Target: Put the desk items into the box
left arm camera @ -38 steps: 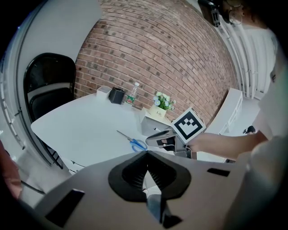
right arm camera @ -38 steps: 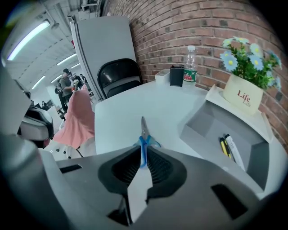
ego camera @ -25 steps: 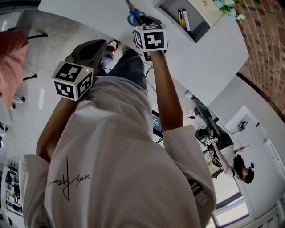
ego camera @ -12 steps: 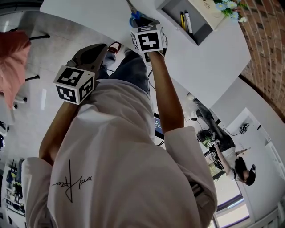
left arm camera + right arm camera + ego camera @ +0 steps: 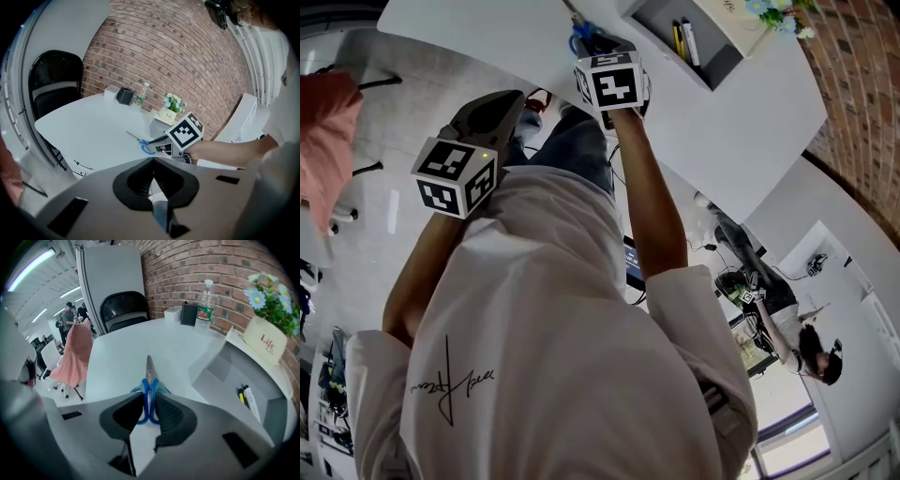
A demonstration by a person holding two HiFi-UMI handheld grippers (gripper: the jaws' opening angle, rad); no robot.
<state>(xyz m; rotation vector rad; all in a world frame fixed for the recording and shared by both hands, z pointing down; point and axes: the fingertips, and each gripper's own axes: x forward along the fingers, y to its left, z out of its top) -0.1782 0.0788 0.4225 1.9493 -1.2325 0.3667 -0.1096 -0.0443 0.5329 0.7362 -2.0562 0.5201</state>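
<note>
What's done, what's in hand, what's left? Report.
Done: two markers already lie in the grey box. In hand: the right gripper is shut on the blue scissors, not yet in the box; the left gripper is shut and empty, off the table. Left: boxing the scissors, and possibly the black container by the wall.

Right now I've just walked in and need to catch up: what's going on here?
A person works with a gripper in each hand. The right gripper is shut on the blue scissors at the white table, not yet at the box. The left gripper hangs back off the table, jaws together and empty. The box already holds two pens.
</note>
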